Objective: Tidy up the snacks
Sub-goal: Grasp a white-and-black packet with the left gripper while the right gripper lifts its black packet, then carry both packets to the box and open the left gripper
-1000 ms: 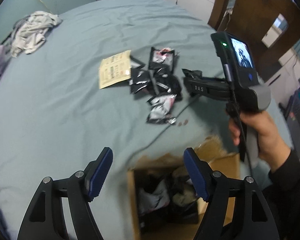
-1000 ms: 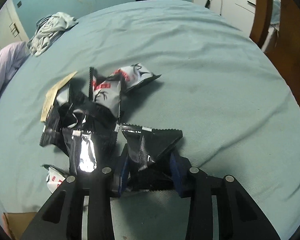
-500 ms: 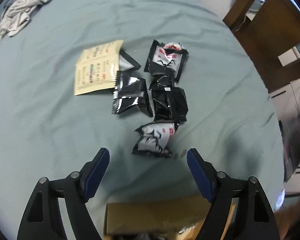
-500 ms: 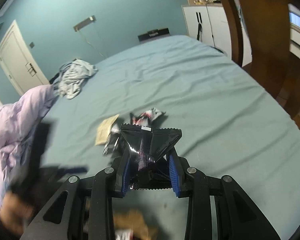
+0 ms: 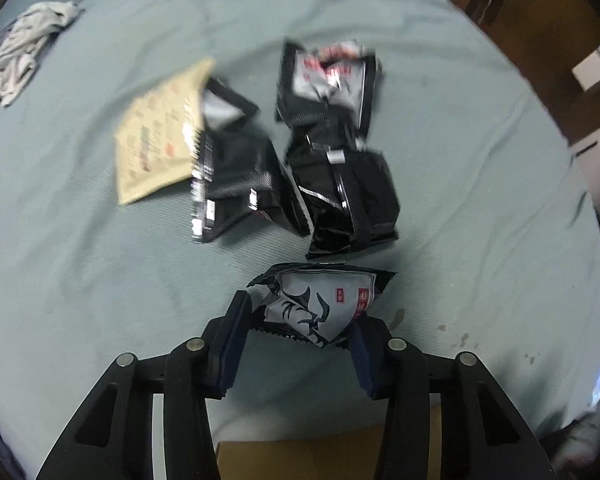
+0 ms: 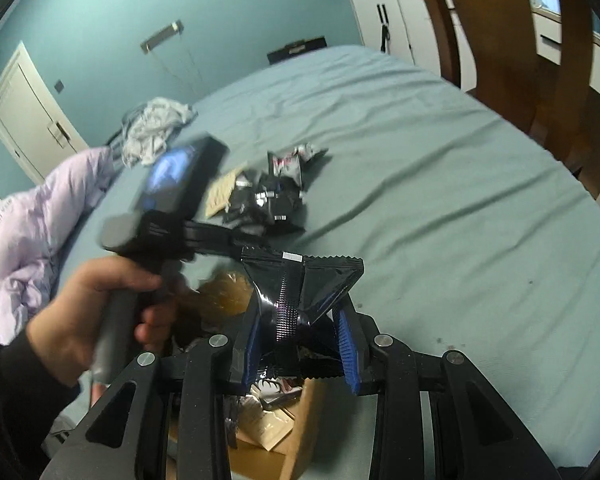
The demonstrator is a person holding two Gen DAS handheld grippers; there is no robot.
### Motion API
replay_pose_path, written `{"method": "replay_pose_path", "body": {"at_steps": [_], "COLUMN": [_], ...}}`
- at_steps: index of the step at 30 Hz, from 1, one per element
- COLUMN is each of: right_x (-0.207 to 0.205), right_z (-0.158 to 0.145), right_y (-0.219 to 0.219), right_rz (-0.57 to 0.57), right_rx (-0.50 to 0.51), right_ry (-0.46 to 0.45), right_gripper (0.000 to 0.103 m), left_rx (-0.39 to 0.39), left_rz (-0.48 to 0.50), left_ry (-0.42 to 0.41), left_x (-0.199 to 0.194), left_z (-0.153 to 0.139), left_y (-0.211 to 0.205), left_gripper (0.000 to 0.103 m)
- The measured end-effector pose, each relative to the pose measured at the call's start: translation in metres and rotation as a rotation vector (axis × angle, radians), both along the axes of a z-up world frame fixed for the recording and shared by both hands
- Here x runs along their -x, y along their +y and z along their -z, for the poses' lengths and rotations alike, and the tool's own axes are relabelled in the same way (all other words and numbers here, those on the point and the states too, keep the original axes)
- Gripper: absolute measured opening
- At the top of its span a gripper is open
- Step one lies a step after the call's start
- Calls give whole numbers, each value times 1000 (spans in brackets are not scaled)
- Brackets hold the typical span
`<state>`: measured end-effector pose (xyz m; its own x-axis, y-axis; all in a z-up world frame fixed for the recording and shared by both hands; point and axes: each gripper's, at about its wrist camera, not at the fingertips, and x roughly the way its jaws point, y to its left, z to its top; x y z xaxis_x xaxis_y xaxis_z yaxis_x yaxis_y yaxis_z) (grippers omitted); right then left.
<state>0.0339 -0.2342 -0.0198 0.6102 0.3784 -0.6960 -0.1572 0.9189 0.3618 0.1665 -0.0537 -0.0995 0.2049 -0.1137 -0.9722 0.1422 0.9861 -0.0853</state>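
Black foil packet (image 6: 300,292): pinched in right gripper (image 6: 298,340), directly above cardboard box (image 6: 296,444).
Left gripper (image 5: 296,344): narrowly spread, flanking grey snack packet (image 5: 320,304), long axis crosswise; grip unclear.

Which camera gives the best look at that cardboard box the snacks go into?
The right wrist view. There the box sits open just under the right claw, with packets visible inside it. The left wrist view shows only a brown strip of the box at the bottom edge, between the left claw's arms, with nothing of its inside.
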Motion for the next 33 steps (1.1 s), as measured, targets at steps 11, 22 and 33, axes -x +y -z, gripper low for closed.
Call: {"method": "replay_pose_path", "body": {"at_steps": [11, 22, 33], "right_x": [10, 8, 8], "right_z": [-17, -11, -9], "right_y": [19, 4, 4], "right_rz": [-13, 24, 12], "right_rx": [73, -6, -3], "right_ry": [-24, 34, 37], "right_gripper": [31, 31, 31], "left_rx": [23, 59, 44], "left_rz": [0, 108, 235], "left_ry": [-221, -225, -128], "left_x": [69, 130, 148], "left_z": [-99, -108, -78], "left_y": [43, 41, 9], "left_gripper": [45, 45, 45]}}
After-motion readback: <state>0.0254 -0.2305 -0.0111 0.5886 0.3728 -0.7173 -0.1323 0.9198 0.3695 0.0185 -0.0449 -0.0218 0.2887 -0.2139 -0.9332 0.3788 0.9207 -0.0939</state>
